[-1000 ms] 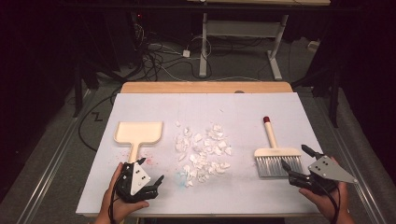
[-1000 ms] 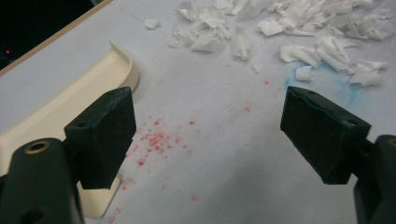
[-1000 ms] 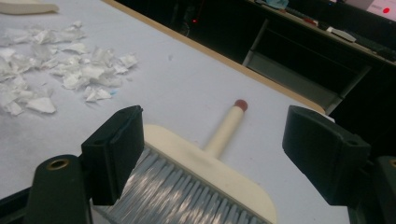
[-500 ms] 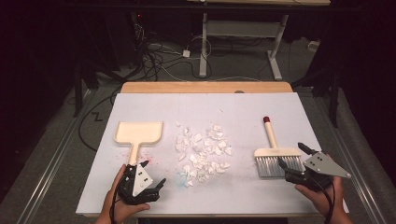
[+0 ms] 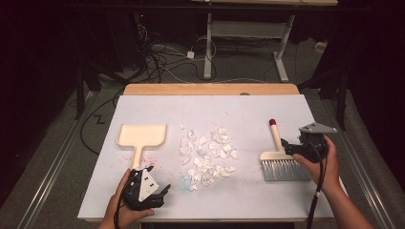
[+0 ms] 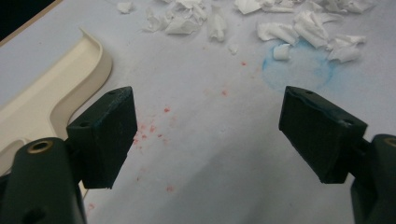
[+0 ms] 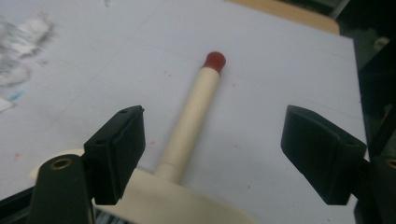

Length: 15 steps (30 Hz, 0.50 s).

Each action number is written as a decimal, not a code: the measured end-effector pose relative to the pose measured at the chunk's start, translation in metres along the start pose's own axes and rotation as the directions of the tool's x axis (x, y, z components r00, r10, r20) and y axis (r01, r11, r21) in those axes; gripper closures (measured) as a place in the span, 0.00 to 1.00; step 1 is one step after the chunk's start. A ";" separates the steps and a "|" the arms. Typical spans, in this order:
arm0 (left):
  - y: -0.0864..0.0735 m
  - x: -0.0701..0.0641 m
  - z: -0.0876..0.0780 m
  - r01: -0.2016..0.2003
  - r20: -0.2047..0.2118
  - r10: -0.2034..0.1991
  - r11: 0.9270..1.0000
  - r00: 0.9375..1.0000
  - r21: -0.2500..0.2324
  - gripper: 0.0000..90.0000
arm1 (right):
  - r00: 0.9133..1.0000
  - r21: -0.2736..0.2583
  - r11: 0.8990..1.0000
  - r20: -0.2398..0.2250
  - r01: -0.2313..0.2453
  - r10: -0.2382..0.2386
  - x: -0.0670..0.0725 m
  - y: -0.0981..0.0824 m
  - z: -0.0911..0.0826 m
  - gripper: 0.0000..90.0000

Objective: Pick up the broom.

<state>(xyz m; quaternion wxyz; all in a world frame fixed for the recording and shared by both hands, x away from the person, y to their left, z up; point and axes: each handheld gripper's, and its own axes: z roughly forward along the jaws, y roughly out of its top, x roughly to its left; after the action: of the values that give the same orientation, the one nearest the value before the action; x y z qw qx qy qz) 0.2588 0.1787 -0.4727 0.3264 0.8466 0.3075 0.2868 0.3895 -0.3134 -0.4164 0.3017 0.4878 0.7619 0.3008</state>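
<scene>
From the high view, the sweeping looks unstarted: paper scraps (image 5: 207, 155) lie scattered mid-surface, the dustpan (image 5: 142, 137) sits empty to their left, and the brush (image 5: 282, 160) lies flat on the right.

The left gripper (image 6: 208, 133) view shows jaws spread, beside the dustpan's handle.

The right gripper (image 7: 212, 149) view shows jaws spread astride the brush handle, not touching it.

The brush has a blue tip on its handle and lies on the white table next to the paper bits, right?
Not quite. The brush has a red tip on its handle, not blue; the right gripper view shows it clearly between the open jaws. The rest holds: it lies on the white table, to one side of the paper bits.
</scene>
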 end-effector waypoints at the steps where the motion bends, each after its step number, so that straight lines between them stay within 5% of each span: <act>1: -0.001 0.000 0.000 0.001 0.002 -0.001 1.000 1.000 0.001 0.20 | 1.000 0.030 1.000 -0.010 -0.009 0.009 -0.001 0.003 0.008 0.26; 4: -0.001 0.001 0.000 0.003 0.006 -0.003 1.000 1.000 0.005 0.20 | 0.999 0.124 0.992 -0.035 -0.028 0.033 -0.003 0.008 0.033 0.27; 9: -0.002 -0.001 0.001 -0.015 0.001 0.015 1.000 1.000 0.021 0.20 | 0.998 0.259 0.966 -0.056 -0.008 0.024 0.002 0.009 0.067 0.45; 11: -0.001 -0.003 0.001 -0.029 -0.001 0.029 0.999 1.000 0.029 0.20 | 0.991 0.262 0.964 -0.111 -0.039 0.070 -0.001 0.009 0.072 0.58; 15: 0.000 -0.006 0.002 -0.043 0.009 0.043 0.999 0.999 0.029 0.21 | 0.990 0.268 0.963 -0.132 -0.009 0.046 0.000 0.013 0.074 0.71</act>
<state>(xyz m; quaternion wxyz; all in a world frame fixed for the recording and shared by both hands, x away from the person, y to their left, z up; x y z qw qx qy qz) 0.2563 0.1732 -0.4759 0.3089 0.8588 0.2920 0.2858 0.4526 -0.2968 -0.4539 0.1761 0.5127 0.8076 0.2322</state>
